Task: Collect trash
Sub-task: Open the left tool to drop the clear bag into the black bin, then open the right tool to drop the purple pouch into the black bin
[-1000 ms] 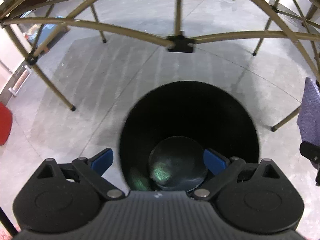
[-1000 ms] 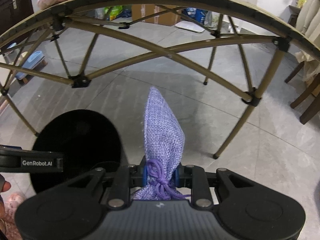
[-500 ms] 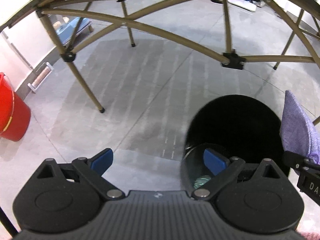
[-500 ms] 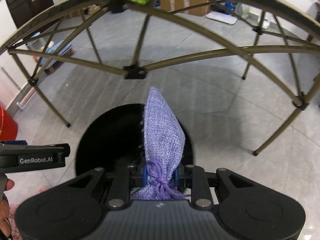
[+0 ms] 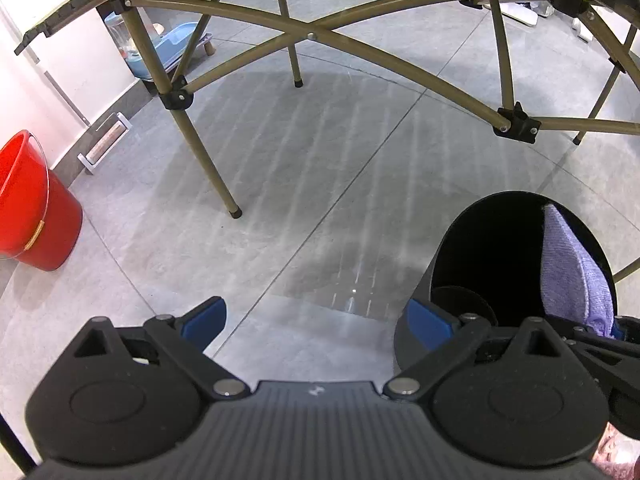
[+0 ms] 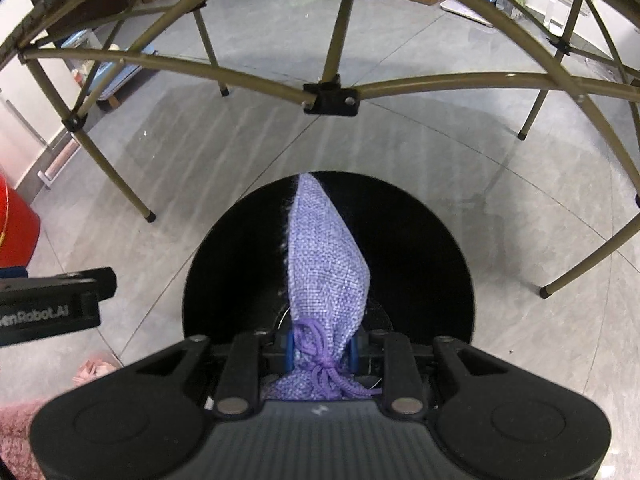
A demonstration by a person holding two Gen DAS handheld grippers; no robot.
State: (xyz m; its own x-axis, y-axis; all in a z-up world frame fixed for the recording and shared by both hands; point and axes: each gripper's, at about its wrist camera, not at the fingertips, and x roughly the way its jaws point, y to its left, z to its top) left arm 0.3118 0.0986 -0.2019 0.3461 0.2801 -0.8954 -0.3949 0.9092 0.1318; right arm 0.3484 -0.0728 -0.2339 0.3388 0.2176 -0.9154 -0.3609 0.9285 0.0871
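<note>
A purple woven drawstring pouch [image 6: 326,264] hangs point-down over the mouth of a round black trash bin [image 6: 420,248] on the grey floor. My right gripper [image 6: 322,346] is shut on the pouch's tied neck, directly above the bin opening. In the left wrist view the same bin [image 5: 492,264] sits at the lower right with the pouch [image 5: 572,276] over its far side. My left gripper [image 5: 316,320] is open and holds nothing, its blue pads spread wide over bare floor to the left of the bin. Its body [image 6: 52,308] shows at the left edge of the right wrist view.
Olive folding-table legs and crossbars [image 5: 308,36] arch over the floor beyond the bin, with one foot [image 5: 235,212] nearby. A red bucket [image 5: 28,216] stands by the white wall at left. Boxes and bags line the far side of the room.
The left gripper has slid left, off the bin, which now lies at its right. The right gripper has carried the pouch from beside the bin to over its opening.
</note>
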